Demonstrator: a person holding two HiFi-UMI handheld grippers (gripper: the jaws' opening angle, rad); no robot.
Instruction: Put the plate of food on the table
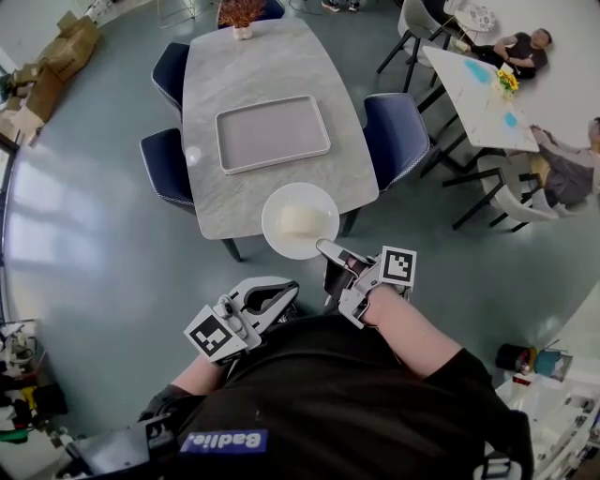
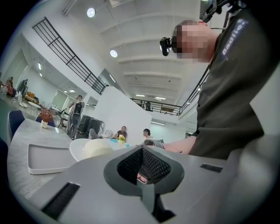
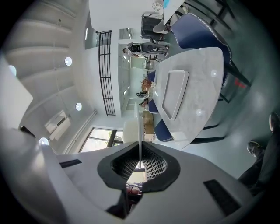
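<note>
Long grey marble-look counter [image 1: 272,66] with rounded corners, stretching away from the person. Dark blue upholstered chairs [image 1: 398,136] tucked in along both long sides. Flat grey rectangular tray [image 1: 272,134] lying mid-counter.

Round white ceramic plate [image 1: 281,242] at the counter's near end, close to the tray, partly over the marble and partly past the near edge. Touching the surface or clear of it: cannot tell.

Right hand-held gripper [image 1: 328,249] clenched on the plate's near rim, that rim edge-on between the dark mesh pads in the right gripper view. Left hand-held gripper [image 1: 277,295] drawn in against the person's dark shirt, well back from the counter, jaws closed with nothing between them.

Pale cream mound of food [image 1: 302,218] sitting on the plate. Small white vase [image 1: 241,19] of rust-coloured dried flowers at the counter's far end.
</note>
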